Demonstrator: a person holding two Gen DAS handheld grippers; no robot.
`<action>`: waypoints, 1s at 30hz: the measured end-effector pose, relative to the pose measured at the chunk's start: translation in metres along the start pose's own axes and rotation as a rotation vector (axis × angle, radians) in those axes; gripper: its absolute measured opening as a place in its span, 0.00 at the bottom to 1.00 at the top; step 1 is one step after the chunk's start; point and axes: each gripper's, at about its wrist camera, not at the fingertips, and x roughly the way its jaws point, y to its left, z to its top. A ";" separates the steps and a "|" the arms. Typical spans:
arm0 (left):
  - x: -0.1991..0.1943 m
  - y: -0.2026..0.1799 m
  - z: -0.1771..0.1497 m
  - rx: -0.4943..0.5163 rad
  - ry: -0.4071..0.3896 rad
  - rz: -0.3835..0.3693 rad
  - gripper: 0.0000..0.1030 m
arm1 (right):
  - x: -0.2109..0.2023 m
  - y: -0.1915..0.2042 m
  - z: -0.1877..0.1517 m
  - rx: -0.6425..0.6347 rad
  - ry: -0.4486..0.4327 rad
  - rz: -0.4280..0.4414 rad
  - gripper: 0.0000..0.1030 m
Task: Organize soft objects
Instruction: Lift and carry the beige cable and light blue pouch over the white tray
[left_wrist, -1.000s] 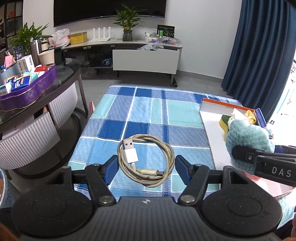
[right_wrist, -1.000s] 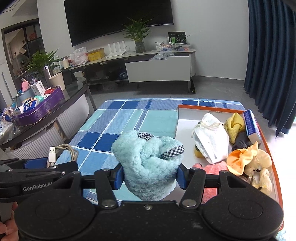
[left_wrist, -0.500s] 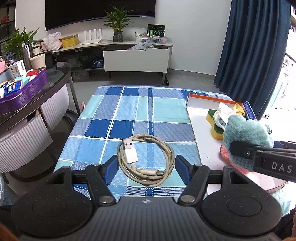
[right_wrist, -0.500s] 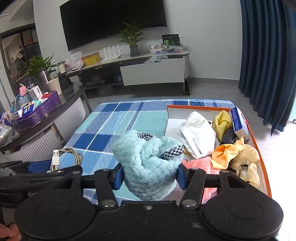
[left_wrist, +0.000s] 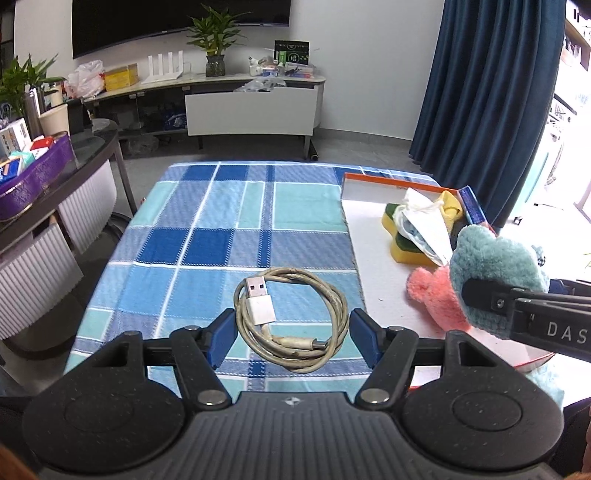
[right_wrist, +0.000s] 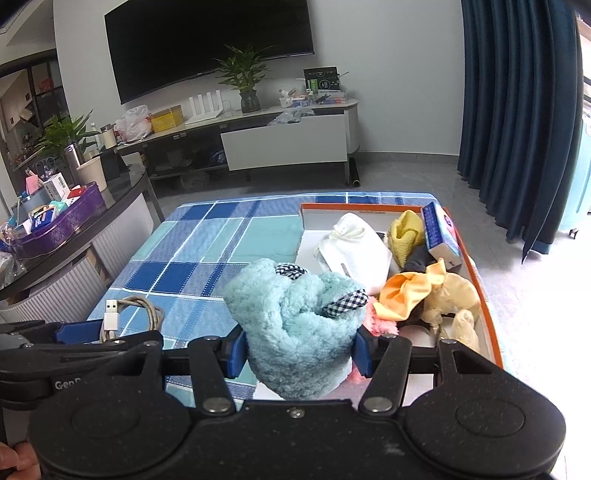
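- The right claw (right_wrist: 298, 350), clamped on a fluffy teal slipper (right_wrist: 295, 325), has carried it sideways over the orange-rimmed tray (right_wrist: 489, 321) since a second ago; likely about to drop it in.
- The slipper stands on end, long axis upright, opening facing up.
- The left claw (left_wrist: 291, 341) holds a coiled USB cable (left_wrist: 291, 317) above the checked surface (left_wrist: 207, 236), coil unchanged between half-spread jaws.

Hiding part of the pink plush (left_wrist: 436, 299) behind the teal fluffy toy (left_wrist: 495, 269) in the left wrist view. Cutting off the right gripper (left_wrist: 532, 314) at the right edge, its lettering unfinished. Covering the desk's near edge under the left gripper (left_wrist: 291, 334). Burying the lower tray (right_wrist: 491, 317) contents beneath the right gripper (right_wrist: 299, 349). Blurring the small labels on the far shelf (right_wrist: 325, 83), too small for reading.
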 end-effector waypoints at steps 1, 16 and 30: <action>0.000 -0.002 0.000 0.005 0.001 -0.001 0.66 | -0.001 -0.002 0.000 0.003 0.000 -0.002 0.65; 0.001 -0.021 -0.001 0.029 0.009 -0.031 0.66 | -0.008 -0.018 -0.005 0.012 0.003 -0.024 0.65; 0.002 -0.029 0.000 0.044 0.008 -0.053 0.66 | -0.019 -0.027 -0.005 0.019 -0.009 -0.048 0.66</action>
